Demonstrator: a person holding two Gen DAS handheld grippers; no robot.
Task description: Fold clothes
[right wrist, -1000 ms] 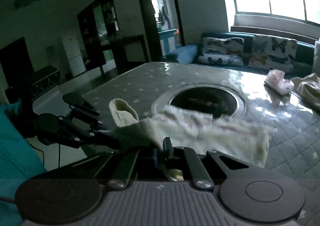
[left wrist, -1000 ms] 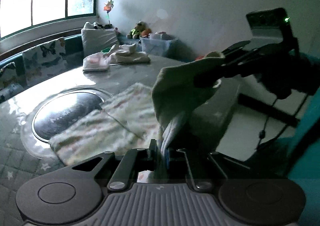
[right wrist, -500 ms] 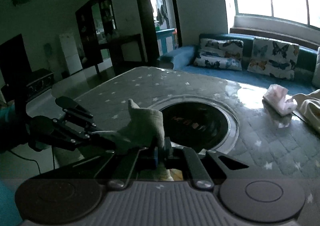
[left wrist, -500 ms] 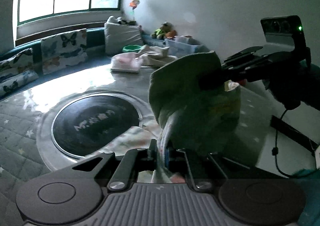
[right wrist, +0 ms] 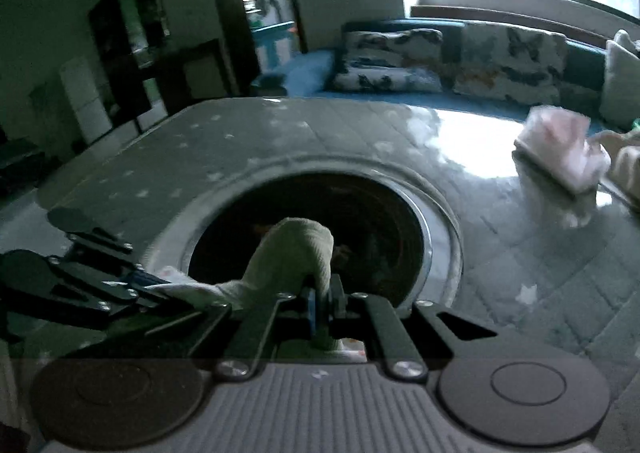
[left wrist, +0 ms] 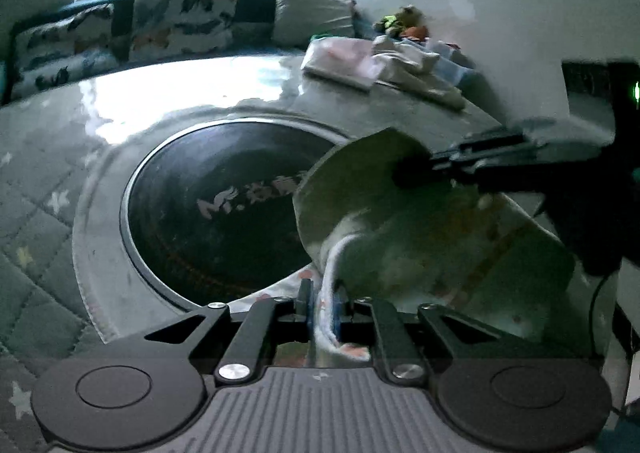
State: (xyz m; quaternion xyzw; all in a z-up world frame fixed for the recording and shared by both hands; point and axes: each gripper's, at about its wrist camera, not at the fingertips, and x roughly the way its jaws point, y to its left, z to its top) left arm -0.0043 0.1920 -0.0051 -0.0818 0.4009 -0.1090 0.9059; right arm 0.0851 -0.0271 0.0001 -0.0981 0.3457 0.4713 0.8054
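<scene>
We pinch the cloth (left wrist: 400, 213) in both grippers, left gripper (left wrist: 323, 307) and right gripper (right wrist: 322, 305), jaws easing open around it, above the table's round glass plate (left wrist: 224, 209) to lay the fold.

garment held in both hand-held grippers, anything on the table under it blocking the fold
Nothing visible does. Under the garment there is only bare table and its dark round inset; the folded clothes lie at the far edge.
</scene>
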